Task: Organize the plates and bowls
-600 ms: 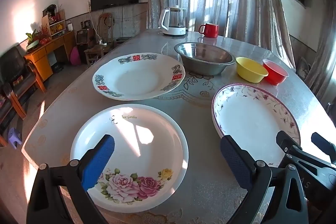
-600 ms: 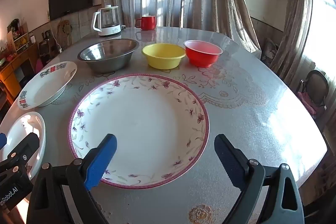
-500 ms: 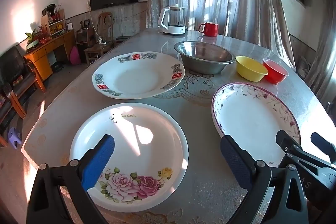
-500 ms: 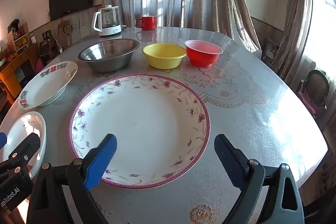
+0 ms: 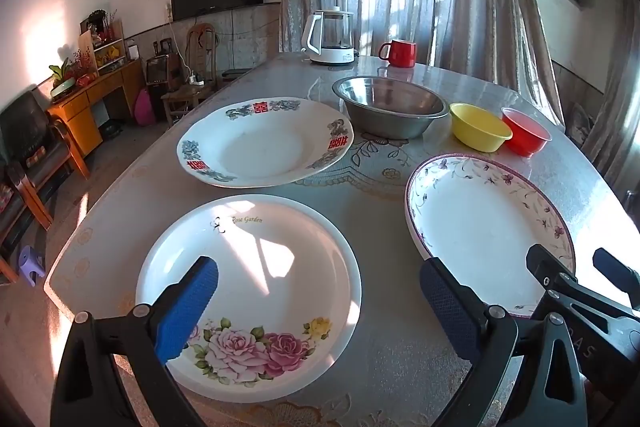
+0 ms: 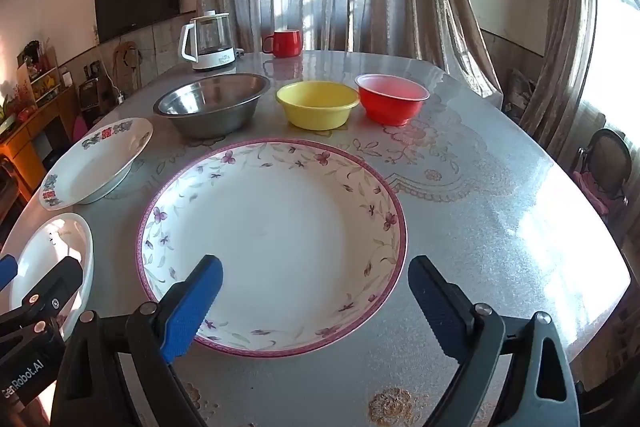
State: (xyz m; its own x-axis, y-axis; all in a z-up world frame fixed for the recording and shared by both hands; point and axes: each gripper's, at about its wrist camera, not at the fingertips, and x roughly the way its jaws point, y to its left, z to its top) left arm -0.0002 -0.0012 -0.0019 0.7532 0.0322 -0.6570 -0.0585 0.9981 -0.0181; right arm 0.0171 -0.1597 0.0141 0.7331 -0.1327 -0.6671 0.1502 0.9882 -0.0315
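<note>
Three plates lie on the table. A white rose plate (image 5: 256, 267) is at the near left, under my open, empty left gripper (image 5: 320, 301). A purple-flower plate (image 6: 272, 235) with a pink rim lies under my open, empty right gripper (image 6: 314, 301); it also shows in the left wrist view (image 5: 488, 223). A plate with red characters (image 5: 264, 143) sits behind the rose plate. Farther back stand a steel bowl (image 6: 212, 107), a yellow bowl (image 6: 318, 105) and a red bowl (image 6: 392, 99) in a row.
A white kettle (image 6: 208, 43) and a red mug (image 6: 285, 43) stand at the far edge of the table (image 6: 500, 195). A chair (image 6: 604, 163) is at the right; cabinets and chairs (image 5: 80, 107) stand at the left beyond the table.
Both grippers have shifted only slightly; the plates and bowls have not moved.
</note>
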